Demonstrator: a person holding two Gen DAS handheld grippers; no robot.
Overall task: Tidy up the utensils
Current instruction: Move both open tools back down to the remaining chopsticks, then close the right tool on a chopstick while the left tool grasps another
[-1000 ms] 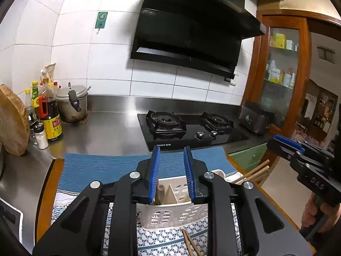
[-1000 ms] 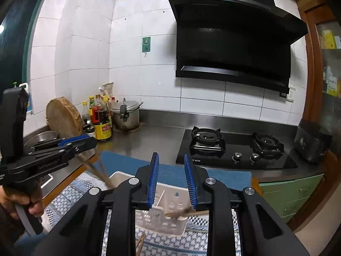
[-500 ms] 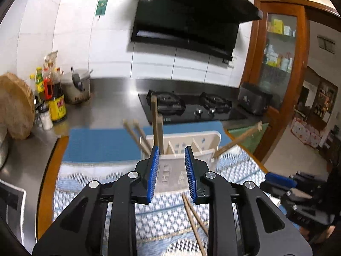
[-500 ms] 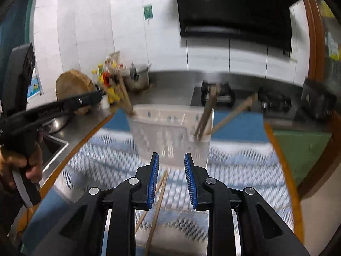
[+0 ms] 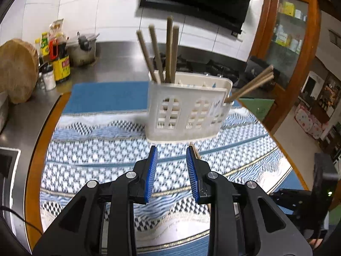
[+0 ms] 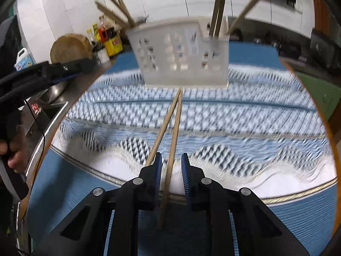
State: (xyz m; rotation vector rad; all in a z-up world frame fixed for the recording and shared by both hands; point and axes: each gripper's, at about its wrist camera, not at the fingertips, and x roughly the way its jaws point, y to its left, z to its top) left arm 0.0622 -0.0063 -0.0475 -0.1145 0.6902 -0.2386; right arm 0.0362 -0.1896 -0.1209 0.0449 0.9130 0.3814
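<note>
Holder: white slotted utensil holder [image 6: 181,53] stood upright on the patterned blue-and-white cloth [image 6: 245,117].
Stored chopsticks: several pairs stood or leaned in the holder's compartments [image 5: 169,49].
Loose chopsticks: 2 lay on the cloth in front of the holder [image 6: 172,125], tips near its base.
Right gripper [image 6: 171,160]: jaws narrow, just closing, 1 loose chopstick between them, pads not pressing.
Left gripper [image 5: 171,155]: jaws narrowly apart, empty, just opening, in front of the holder.

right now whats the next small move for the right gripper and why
Probably close the right gripper on the loose chopstick lying between its jaws on the cloth. The jaws have just been closing, the pads look clear of it, and the white utensil caddy waits ahead.
</note>
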